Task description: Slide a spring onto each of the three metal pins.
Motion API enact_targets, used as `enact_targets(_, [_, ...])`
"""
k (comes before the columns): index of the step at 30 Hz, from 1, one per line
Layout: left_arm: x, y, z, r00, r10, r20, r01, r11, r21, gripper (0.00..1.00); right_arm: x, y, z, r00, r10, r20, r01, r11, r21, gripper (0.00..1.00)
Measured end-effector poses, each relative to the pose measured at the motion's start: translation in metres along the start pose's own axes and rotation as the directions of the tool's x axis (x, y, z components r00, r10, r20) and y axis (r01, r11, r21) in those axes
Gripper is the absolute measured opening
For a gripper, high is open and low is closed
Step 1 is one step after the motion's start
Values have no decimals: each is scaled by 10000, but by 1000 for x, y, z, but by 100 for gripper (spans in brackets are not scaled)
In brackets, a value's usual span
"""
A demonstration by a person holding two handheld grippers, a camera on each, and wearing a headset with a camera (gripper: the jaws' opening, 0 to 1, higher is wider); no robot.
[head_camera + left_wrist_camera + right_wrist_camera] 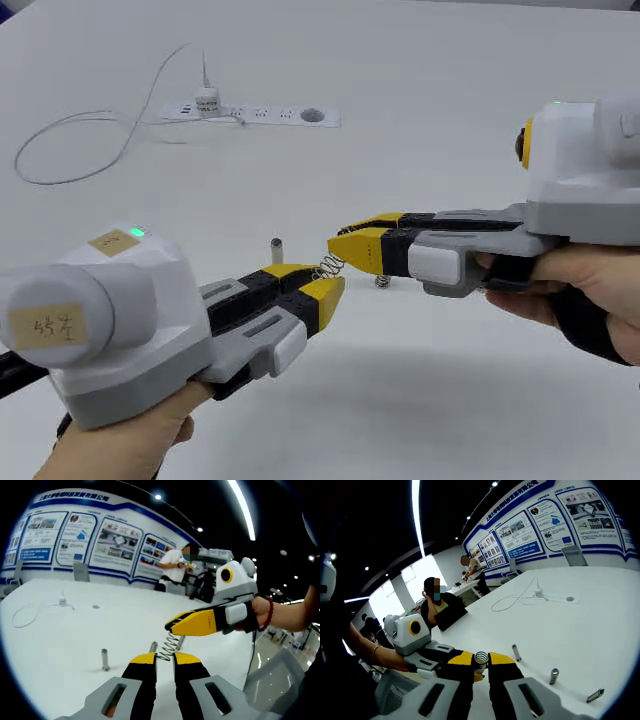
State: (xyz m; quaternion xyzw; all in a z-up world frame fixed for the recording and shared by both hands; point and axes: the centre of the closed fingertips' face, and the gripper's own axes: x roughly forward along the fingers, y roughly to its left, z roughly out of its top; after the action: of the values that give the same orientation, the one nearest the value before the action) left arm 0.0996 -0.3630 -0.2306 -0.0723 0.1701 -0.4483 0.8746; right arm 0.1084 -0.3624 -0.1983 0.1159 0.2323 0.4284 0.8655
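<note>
Spring [330,267] first: you have it in the air, bridging the two claws, not yet on any pin. Your left claw [322,290] is closed to a narrow gap on one end of the coil. Your right claw [345,250] is pinched nearly shut on the other end. The spring hangs just above the desk [420,120], on the side nearest you.

In the right gripper view three pins stand in a row beyond the claw tips. The nearest pin [516,652] is upright and bare. The middle pin [553,675] looks ridged, so I judge it may already carry a spring. The end pin [595,695] leans in that view and is too small to read. By my reckoning you have one done at most, one in hand, and at least one more to go.

The desk is plain white and smooth. Toward its far edge lie a power strip [250,113] and a looping white cable [70,150]. Around you is a large dim hall with blue-and-white wall panels [75,535], a ceiling light strip [240,505], a grey chair [574,556] at the far edge, and other people at desks beyond.
</note>
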Motion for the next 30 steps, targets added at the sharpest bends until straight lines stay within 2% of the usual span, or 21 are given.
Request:
enact_targets(4, [0,0,-4,9994,76,-327,-55,9980,629,16,0,-2,4,9998,-127,169,128,9999,-22,11])
enact_targets(8, [-2,1,-6,9991,88,-413,-56,9970,768,24,-1,-6,8,9992,-345,205,350,9991,-250,11])
enact_targets(12, [-4,5,-13,9952,348,-914,-233,9920,1240,36,2,-8,9,9987,-501,125,508,9965,-667,11])
enact_targets(16, [-5,7,-12,9953,479,-844,-360,9898,1380,48,7,-11,14,9975,-680,211,698,9923,-1026,11])
enact_targets(21, [-7,11,-11,9942,665,-848,-524,9859,1591,58,16,-15,18,9960,-831,320,866,9874,-1322,11])
enact_targets(30, [-11,19,-13,9916,898,-934,-716,9805,1830,78,34,-23,19,9920,-1175,469,1236,9789,-1624,11])
